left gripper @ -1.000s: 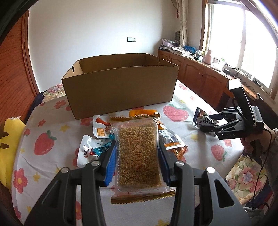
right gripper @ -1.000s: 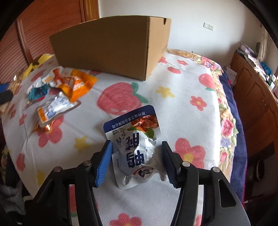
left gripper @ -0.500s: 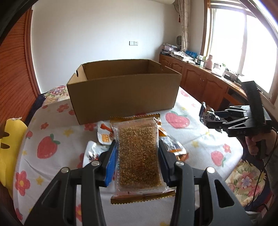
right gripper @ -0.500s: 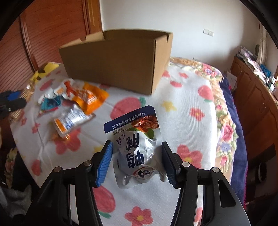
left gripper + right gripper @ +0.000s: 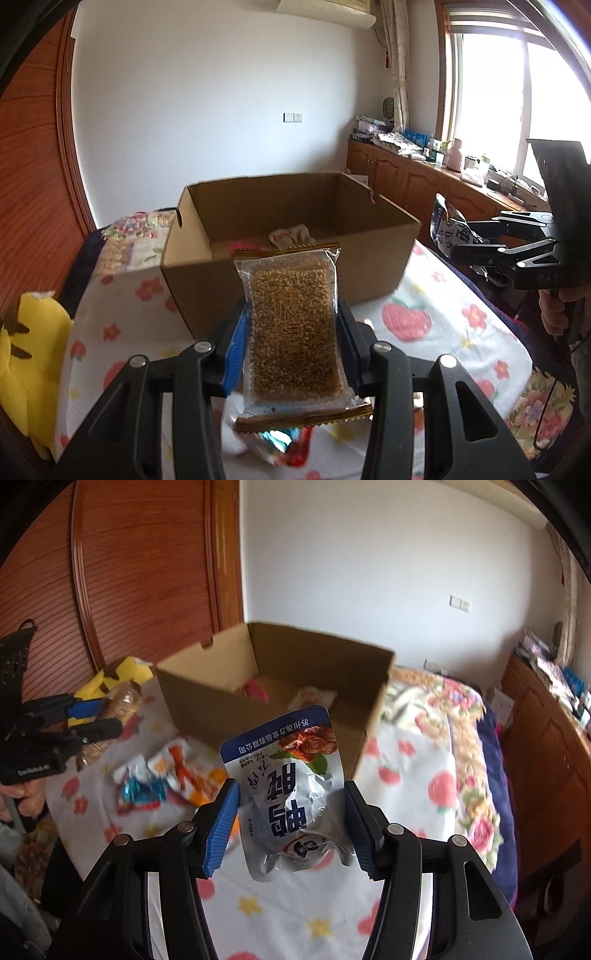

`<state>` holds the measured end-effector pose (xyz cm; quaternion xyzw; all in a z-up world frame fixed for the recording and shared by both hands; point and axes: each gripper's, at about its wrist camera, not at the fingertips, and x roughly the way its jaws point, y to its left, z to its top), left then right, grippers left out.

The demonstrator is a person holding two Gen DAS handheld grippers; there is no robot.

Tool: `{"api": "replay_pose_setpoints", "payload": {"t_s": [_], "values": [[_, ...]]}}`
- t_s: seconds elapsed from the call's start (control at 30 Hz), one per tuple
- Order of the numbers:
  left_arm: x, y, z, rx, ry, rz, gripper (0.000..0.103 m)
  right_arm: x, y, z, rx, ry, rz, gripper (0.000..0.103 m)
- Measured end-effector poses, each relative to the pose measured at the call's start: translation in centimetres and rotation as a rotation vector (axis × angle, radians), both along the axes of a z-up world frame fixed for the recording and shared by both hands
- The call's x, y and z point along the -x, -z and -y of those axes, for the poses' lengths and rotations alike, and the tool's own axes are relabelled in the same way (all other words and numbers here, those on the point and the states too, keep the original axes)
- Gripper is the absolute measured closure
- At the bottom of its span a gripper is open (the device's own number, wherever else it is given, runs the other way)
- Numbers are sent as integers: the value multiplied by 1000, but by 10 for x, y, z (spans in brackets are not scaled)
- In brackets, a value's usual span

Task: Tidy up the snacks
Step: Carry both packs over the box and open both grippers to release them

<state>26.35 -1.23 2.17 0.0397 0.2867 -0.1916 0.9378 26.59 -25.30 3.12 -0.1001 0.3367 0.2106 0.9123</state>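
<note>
My left gripper (image 5: 291,343) is shut on a clear packet of brown grain bar (image 5: 293,325) and holds it in the air before the open cardboard box (image 5: 288,254). My right gripper (image 5: 291,819) is shut on a silver and blue snack pouch (image 5: 291,794), raised above the table near the box (image 5: 280,701). The box holds a pale packet (image 5: 291,234) and a pink one (image 5: 255,688). The right gripper with its pouch also shows at the right of the left wrist view (image 5: 458,251). The left gripper shows at the left of the right wrist view (image 5: 107,723).
Several loose snack packets (image 5: 173,779) lie on the strawberry-print tablecloth (image 5: 402,775) in front of the box. A yellow cushion (image 5: 26,365) sits at the table's left. Wooden cabinets (image 5: 417,181) run along the right wall under the window.
Both grippers have risen with their packets, so the inside of the box now shows. The right gripper has lifted its pouch off the table.
</note>
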Motion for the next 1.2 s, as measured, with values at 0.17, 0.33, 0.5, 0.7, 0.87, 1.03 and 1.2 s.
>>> {"api": "replay_pose_setpoints", "payload": {"t_s": [0.17,0.33,0.5,0.7,0.87,1.03,1.2], "values": [[-23,-10,-3,-4,5,33,60,-22,-13,-16,-43,-12,41,46],[-43,-15,-7,-10,7,49,60,-43,-16,-28,-48,-13,58,46],[-60,-18,-8,-13,11,62,60,-64,-19,-38,-66,-11,67,46],[-83,-17,-10,4,1,68,60,-91,-18,-47,-105,-4,66,46],[-97,-15,-7,3,-5,72,59,-107,-8,-51,-120,4,57,46],[-113,-3,-4,14,-12,51,59,-119,3,-50,-101,8,39,45],[-120,3,0,23,-16,42,59,-131,12,-45,-107,33,14,45]]}}
